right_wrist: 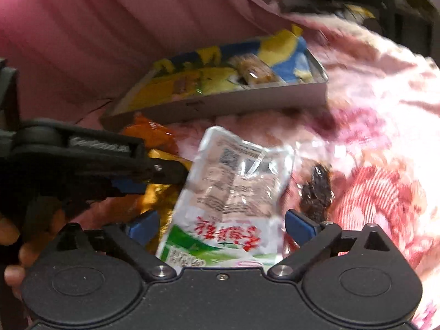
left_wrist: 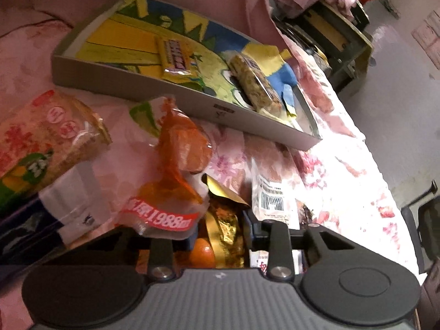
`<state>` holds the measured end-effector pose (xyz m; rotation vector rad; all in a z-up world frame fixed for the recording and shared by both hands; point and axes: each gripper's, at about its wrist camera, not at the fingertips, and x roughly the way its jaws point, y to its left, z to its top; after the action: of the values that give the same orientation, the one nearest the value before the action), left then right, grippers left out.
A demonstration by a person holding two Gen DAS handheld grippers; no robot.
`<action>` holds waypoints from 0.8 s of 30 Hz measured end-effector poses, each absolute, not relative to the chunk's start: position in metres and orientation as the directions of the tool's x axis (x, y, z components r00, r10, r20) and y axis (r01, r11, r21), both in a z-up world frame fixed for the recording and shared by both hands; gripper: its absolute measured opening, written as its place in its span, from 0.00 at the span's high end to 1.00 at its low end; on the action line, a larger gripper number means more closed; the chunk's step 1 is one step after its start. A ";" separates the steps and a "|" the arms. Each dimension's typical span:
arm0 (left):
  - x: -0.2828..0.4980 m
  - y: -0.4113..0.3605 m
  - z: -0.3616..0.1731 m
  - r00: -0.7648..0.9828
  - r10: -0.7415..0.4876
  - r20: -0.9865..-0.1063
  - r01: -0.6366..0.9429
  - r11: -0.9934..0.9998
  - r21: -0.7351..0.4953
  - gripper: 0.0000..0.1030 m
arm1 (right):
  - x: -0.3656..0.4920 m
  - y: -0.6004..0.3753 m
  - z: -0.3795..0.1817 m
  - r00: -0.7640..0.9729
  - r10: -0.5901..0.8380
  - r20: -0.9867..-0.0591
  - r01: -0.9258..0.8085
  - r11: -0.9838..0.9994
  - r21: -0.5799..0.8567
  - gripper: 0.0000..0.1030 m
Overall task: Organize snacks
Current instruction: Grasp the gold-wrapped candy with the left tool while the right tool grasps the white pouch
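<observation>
While two wrapped bars [left_wrist: 176, 55] lie in the shallow grey cardboard box [left_wrist: 137, 93], several packets remain loose on the floral bedspread [left_wrist: 330, 165]. Left gripper [left_wrist: 220, 236] narrows around the crinkled gold foil packet [left_wrist: 225, 228]; contact unclear. Right gripper [right_wrist: 221, 224] straddles the white-and-green plastic pouch [right_wrist: 233, 187], jaws wide.

Both views are lit dimly with a pink-red cast. In the left wrist view, the floral bedsheet [left_wrist: 343, 181] is overexposed at the right, where strong light falls. Motion blur is seen in the right wrist view. Edges are bent and darkened by fisheye distortion.
</observation>
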<state>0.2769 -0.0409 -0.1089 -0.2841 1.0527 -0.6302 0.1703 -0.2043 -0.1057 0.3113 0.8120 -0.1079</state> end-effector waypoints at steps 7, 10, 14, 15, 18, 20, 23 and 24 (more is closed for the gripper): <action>0.273 -0.051 -0.107 0.325 -0.625 -0.710 0.405 0.770 -0.493 0.74 | 0.163 -0.204 -0.099 0.689 -0.004 -0.724 0.238 0.946 0.222 0.22; 0.270 -0.057 -0.103 0.332 -0.619 -0.712 0.440 0.769 -0.463 0.75 | 0.163 -0.200 -0.097 0.686 -0.022 -0.727 0.234 0.953 0.192 0.24; 0.273 -0.065 -0.109 0.315 -0.606 -0.730 0.451 0.772 -0.447 0.72 | 0.170 -0.200 -0.103 0.664 -0.022 -0.747 0.229 0.958 0.175 0.16; 0.274 -0.066 -0.111 0.312 -0.606 -0.732 0.448 0.773 -0.450 0.71 | 0.171 -0.201 -0.104 0.664 -0.018 -0.748 0.229 0.956 0.181 0.15; 0.277 -0.067 -0.113 0.306 -0.609 -0.731 0.447 0.770 -0.455 0.71 | 0.172 -0.201 -0.106 0.669 -0.014 -0.743 0.233 0.953 0.192 0.14; 0.275 -0.069 -0.112 0.312 -0.602 -0.735 0.460 0.773 -0.437 0.71 | 0.171 -0.201 -0.105 0.671 -0.019 -0.741 0.237 0.953 0.190 0.16; 0.271 -0.071 -0.108 0.333 -0.575 -0.747 0.462 0.790 -0.403 0.72 | 0.168 -0.201 -0.100 0.676 -0.024 -0.736 0.242 0.951 0.191 0.23; 0.270 -0.072 -0.107 0.339 -0.564 -0.753 0.449 0.801 -0.397 0.73 | 0.166 -0.200 -0.098 0.681 -0.029 -0.732 0.239 0.953 0.185 0.28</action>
<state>0.2699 -0.0717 -0.1066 -0.1260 1.0319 -0.6614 0.1663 -0.2003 -0.0977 0.2761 0.8103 -0.1522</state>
